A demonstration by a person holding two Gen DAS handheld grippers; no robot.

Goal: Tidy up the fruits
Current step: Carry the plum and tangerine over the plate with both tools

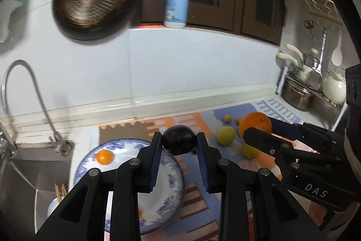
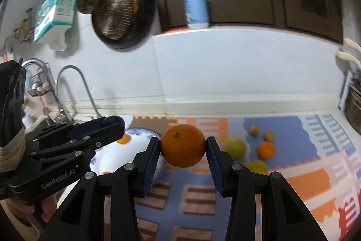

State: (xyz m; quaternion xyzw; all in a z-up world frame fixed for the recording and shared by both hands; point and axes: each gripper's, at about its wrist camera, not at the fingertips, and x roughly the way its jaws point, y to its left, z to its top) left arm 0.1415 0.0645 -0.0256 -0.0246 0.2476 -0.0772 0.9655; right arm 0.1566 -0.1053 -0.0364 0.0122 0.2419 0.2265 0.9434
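My left gripper [image 1: 179,142] is shut on a dark round fruit [image 1: 179,139] and holds it above the right rim of a blue-and-white plate [image 1: 171,184]. A small orange [image 1: 104,157] lies on that plate. My right gripper [image 2: 183,148] is shut on a large orange [image 2: 183,146], held above the mat just right of the plate [image 2: 137,139]. In the left wrist view the right gripper [image 1: 252,130] with its orange [image 1: 256,124] is to the right. In the right wrist view the left gripper [image 2: 112,124] is at the left.
On the patterned mat [image 2: 293,150] lie two green-yellow fruits [image 2: 234,147], [image 2: 257,167], a small orange [image 2: 266,150] and two small yellowish fruits [image 2: 254,129], [image 2: 268,136]. A sink and faucet [image 1: 27,92] are at the left. Pots [image 1: 297,94] stand at the far right. A soap bottle [image 1: 177,1] stands on the ledge.
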